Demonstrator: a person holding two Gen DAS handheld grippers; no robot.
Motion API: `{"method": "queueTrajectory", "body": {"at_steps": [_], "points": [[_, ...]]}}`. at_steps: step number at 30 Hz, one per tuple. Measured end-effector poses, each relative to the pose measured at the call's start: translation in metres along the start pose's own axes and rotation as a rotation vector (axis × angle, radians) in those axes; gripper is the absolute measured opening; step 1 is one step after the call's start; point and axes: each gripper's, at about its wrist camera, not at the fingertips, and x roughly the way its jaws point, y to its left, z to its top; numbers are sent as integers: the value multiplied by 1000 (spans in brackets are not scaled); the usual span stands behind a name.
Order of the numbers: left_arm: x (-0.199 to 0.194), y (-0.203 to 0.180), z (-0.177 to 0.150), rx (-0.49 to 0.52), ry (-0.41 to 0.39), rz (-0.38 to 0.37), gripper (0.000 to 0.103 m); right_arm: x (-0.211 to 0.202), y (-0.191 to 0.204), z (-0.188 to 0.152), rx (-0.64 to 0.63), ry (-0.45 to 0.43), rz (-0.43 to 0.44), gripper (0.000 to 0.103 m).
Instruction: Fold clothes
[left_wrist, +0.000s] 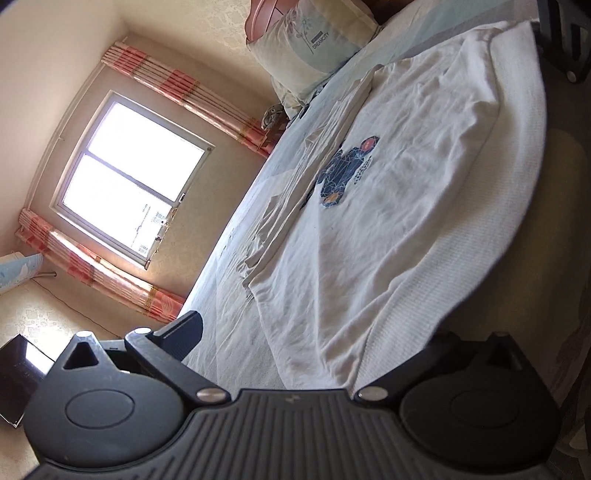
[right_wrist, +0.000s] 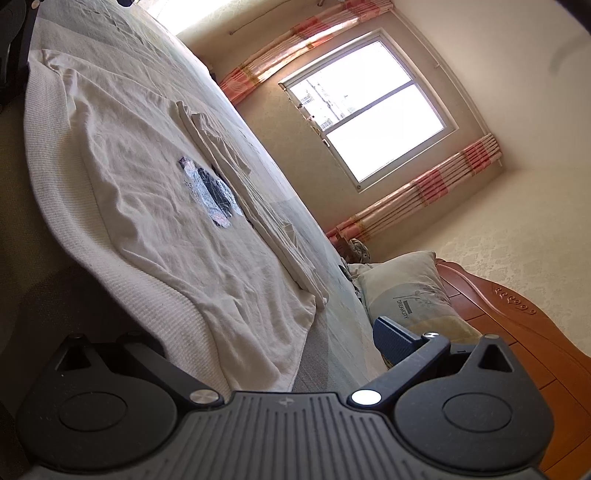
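While tilted, both tongs (left_wrist: 314, 332) flank shirt (left_wrist: 388, 221).

The bed (left_wrist: 236, 332) carried a white knitted blanket (left_wrist: 491, 266) along its near edge. On the blanket lay a white T-shirt (left_wrist: 388, 229) (one side already folded inward). Well beyond the T-shirt, a pale pillow (left_wrist: 310, 48) lay against the headboard (right_wrist: 517, 325).

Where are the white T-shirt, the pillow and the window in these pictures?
white T-shirt (left_wrist: 388, 206): left wrist view, on the plain cloth beside the printed graphic.
pillow (right_wrist: 410, 291): right wrist view, on its printed front face.
window (left_wrist: 129, 181): left wrist view, on the crossbar between the bright panes.
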Motion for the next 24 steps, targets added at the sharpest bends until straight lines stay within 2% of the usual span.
{"method": "queueTrajectory", "body": {"at_steps": [5,11,14,17,19,21,22,24], "points": [[2,1,2,44,-15,-28,103,3,7,6,-28,-16,71,103],[6,-4,8,110,29,6,103,14,8,9,-96,22,65,103],[5,-9,16,148,-27,-33,102,20,4,13,-61,51,86,103],[8,-7,18,143,-37,-62,103,21,9,20,-62,40,104,103],[10,-4,17,128,-9,-37,103,21,12,21,-78,32,103,103],[11,-4,17,152,14,46,103,20,10,19,-76,38,96,103],[12,-4,18,156,25,55,103,20,9,17,-75,43,91,103],[15,-1,20,123,41,-45,103,20,6,15,-76,52,83,103]]}}
